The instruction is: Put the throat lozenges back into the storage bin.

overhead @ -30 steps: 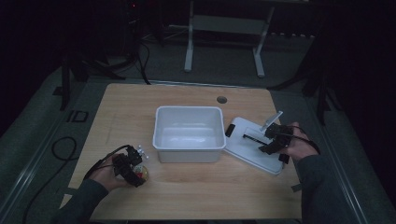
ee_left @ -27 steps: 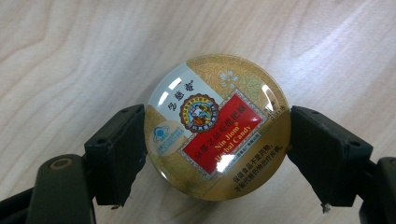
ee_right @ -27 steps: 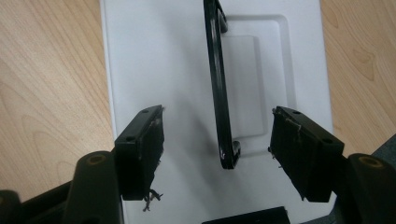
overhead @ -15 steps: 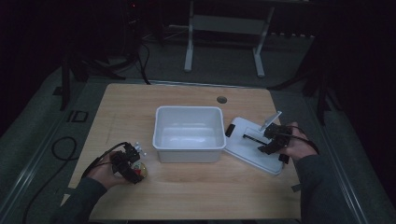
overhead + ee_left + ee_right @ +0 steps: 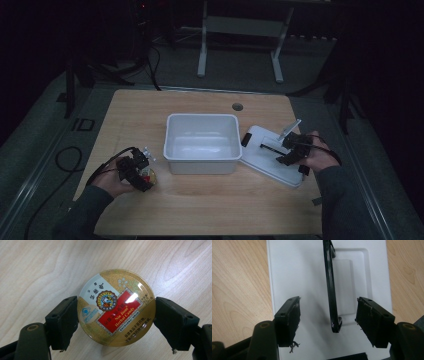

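A round candy tin (image 5: pixel 116 307) is gripped between the jaws of the left gripper (image 5: pixel 136 169) near the counter's front left corner. The bin (image 5: pixel 202 142) is judged not yet filled; its lid (image 5: pixel 327 290) lies beside it, its black handle (image 5: pixel 331 287) straddled untouched by the right gripper (image 5: pixel 294 150), jaws wide.

Round candy tin (image 5: pixel 116 307), gold lid with red label reading "Nin Jiom Herbal Candy", lay flat on wooden table (image 5: pixel 37 270); left gripper (image 5: pixel 115 320) jaws pressed against opposite edges.
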A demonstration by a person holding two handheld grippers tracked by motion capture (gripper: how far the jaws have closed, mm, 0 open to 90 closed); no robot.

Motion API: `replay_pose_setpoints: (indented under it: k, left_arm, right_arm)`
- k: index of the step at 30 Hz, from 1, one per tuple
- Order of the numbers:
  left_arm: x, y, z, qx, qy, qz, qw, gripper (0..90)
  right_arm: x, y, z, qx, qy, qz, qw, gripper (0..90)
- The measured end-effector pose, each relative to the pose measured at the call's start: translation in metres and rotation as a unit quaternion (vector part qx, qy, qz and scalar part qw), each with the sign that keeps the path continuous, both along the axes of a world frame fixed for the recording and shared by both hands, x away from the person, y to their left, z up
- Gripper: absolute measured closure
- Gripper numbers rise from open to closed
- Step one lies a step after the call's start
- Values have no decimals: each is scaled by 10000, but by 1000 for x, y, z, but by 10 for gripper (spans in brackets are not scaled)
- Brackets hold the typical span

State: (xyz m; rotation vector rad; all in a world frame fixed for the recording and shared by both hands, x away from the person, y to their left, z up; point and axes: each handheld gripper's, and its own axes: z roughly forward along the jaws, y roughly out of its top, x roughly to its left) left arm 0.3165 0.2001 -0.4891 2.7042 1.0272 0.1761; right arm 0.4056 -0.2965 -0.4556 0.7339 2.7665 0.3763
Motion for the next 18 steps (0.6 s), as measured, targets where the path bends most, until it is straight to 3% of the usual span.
replay_pose_setpoints:
  k: [18]
  left_arm:
    - [21, 9, 21, -125, -235, 102, 9996, 217]
  right_arm:
    - [1, 0, 1, -20, 9, 9, 10000, 359]
